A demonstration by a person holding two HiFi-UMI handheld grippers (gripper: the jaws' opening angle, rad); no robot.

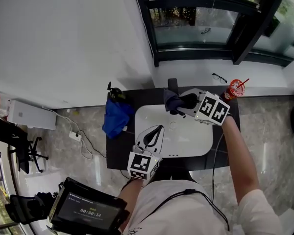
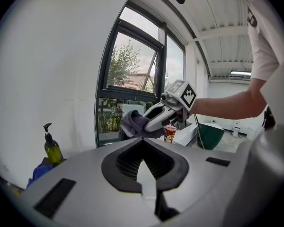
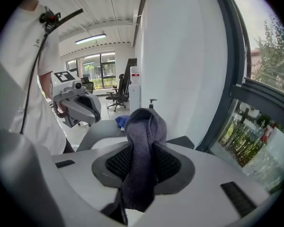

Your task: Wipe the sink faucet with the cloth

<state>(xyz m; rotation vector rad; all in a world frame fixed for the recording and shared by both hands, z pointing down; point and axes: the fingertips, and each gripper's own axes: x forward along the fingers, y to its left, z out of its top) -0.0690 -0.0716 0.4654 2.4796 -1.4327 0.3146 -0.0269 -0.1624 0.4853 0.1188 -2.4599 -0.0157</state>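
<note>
A dark grey cloth is bunched between the jaws of my right gripper at the back rim of the white sink. It sits against the black faucet, which it mostly hides. In the right gripper view the cloth hangs over both pads and fills the gap. My left gripper hovers over the basin's front left with its tips together and nothing in them. From the left gripper view, the right gripper and the cloth lie straight ahead.
A crumpled blue cloth and a pump bottle sit on the black counter left of the sink. A red cup with a straw stands at the back right. Glasses lie on the window sill. Cables and a power strip lie on the floor to the left.
</note>
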